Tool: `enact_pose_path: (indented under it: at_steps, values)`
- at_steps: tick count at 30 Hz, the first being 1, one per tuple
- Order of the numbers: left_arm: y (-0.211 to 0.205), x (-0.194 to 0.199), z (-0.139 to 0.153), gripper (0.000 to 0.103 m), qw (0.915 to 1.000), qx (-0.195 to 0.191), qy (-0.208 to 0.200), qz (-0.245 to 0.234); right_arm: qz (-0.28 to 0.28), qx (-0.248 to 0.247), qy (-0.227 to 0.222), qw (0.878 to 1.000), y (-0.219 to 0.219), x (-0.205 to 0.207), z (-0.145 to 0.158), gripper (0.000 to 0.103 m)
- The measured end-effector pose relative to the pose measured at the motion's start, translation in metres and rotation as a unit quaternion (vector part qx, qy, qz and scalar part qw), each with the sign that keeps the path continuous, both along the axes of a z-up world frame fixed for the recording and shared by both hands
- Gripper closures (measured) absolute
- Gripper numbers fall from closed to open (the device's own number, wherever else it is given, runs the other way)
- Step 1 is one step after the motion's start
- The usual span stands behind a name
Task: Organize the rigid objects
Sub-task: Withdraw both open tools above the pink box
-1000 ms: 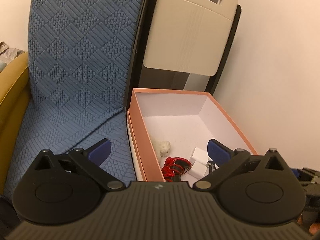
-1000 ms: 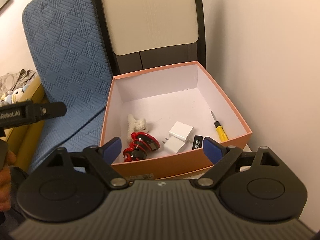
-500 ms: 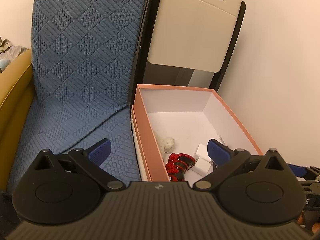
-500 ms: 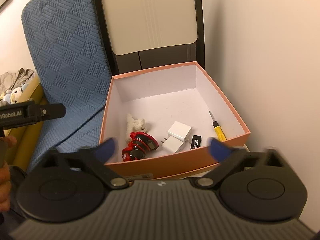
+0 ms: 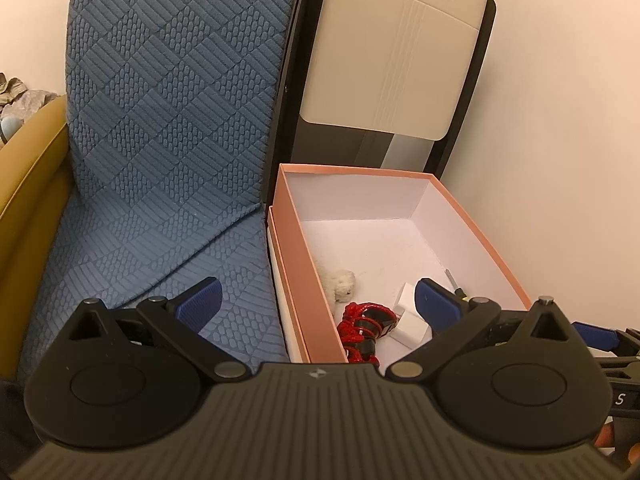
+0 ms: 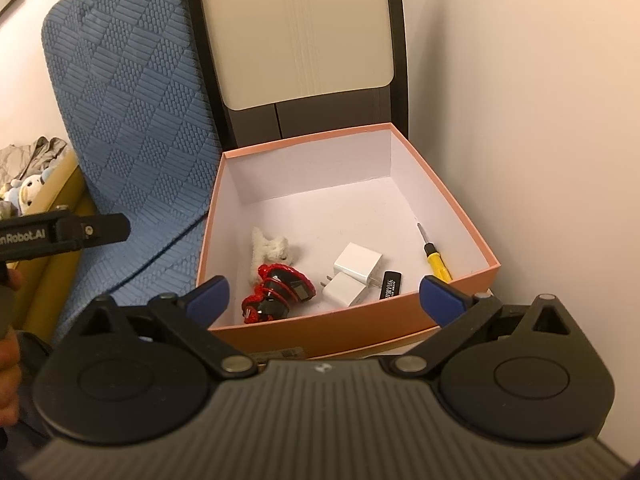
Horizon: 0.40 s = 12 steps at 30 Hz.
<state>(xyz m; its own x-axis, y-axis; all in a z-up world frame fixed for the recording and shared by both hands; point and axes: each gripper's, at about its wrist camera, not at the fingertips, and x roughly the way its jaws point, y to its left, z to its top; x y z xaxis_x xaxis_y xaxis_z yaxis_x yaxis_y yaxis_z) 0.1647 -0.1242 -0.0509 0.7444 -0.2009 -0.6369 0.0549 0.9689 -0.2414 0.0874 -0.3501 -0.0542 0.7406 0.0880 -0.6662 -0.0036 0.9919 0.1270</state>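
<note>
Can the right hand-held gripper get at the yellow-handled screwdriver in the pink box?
Probably yes: the right hand-held gripper is open and empty, the pink cardboard box has no lid, and the small yellow-handled screwdriver lies alone.

Both wrist views angled down, sharing the box (image 5: 304, 272).

Warm, yellowish indoor light, moderately dim, tints the pale wall (image 6: 540, 120) peach in both wrist views. Shadows are soft; the box's (image 6: 352, 320) white interior is the brightest area, with shade along its near inner wall. Fisheye distortion bends straight edges outward, strongest at the corners. Focus is fairly sharp throughout, with slight graininess and no strong glare.
</note>
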Motion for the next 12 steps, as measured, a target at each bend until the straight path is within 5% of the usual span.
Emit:
enact_pose_path:
  at_steps: [12]
  values:
    - [-0.0025, 0.0033, -0.0008, 0.000, 1.0000, 0.002, 0.004, -0.001, 0.001, 0.001, 0.006, 1.000, -0.0008, 0.0024, -0.0016, 0.000]
